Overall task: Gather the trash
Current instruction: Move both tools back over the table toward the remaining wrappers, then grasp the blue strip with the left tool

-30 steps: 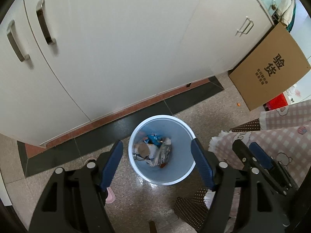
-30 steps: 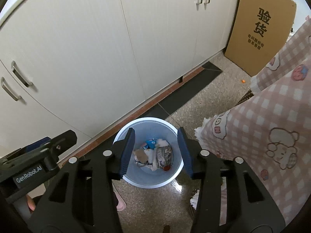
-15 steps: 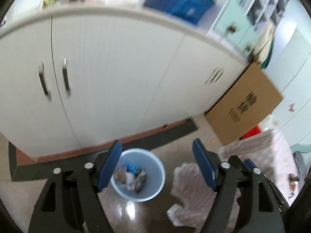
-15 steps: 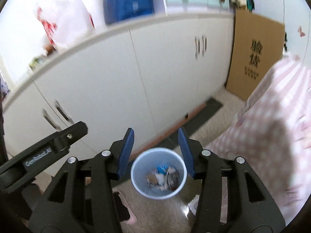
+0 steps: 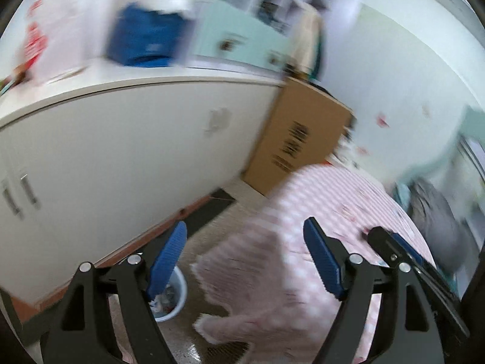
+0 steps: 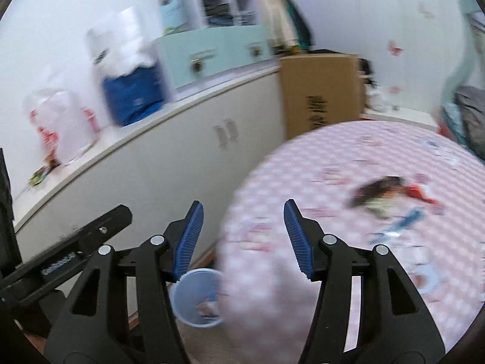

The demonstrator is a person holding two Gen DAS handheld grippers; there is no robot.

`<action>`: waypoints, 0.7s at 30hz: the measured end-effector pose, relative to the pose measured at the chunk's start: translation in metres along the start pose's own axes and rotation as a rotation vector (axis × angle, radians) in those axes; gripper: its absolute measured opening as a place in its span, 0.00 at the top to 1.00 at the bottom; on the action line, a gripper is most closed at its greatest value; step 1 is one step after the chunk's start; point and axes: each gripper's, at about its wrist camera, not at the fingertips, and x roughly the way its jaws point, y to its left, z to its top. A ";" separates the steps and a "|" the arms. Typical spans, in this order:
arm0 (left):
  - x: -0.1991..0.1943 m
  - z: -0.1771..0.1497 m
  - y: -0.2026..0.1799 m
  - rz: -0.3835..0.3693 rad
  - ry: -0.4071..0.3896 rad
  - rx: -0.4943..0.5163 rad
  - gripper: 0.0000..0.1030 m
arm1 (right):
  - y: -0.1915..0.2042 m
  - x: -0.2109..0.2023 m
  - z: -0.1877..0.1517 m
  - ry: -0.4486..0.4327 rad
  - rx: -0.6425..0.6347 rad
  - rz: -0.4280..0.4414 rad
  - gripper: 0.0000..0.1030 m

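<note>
A pale blue trash bin [image 6: 197,298] with wrappers inside stands on the floor by the white cabinet; the left wrist view shows the bin [image 5: 174,298] low, partly behind a finger. Blurred trash pieces [image 6: 391,194], dark, red and blue, lie on the round table with the pink checked cloth [image 6: 348,242]. My right gripper [image 6: 242,239] hangs above the table's near edge, jaws opening, nothing between them. My left gripper [image 5: 245,261] is wide, still opening, and empty, over the cloth's hanging edge [image 5: 242,288]. Both views are motion-blurred.
A long white cabinet [image 6: 151,176] runs along the left, with bags [image 6: 130,91] and a mint drawer box [image 6: 212,54] on top. A cardboard box [image 6: 318,91] leans at its far end. Grey clothing [image 5: 436,221] lies at the table's far side.
Both grippers have risen from right above the bin and swung right toward the table. The bin has dropped low in both views. Both pairs of jaws stand wider.
</note>
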 end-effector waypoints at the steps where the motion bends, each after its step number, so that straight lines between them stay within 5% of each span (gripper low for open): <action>1: 0.006 -0.002 -0.021 -0.015 0.014 0.041 0.25 | -0.019 -0.005 -0.001 0.001 0.016 -0.025 0.46; 11: 0.068 -0.041 -0.156 -0.169 0.159 0.321 0.24 | -0.161 -0.037 -0.023 0.026 0.183 -0.229 0.41; 21: 0.119 -0.078 -0.232 -0.189 0.237 0.554 0.25 | -0.221 -0.037 -0.032 0.077 0.265 -0.240 0.38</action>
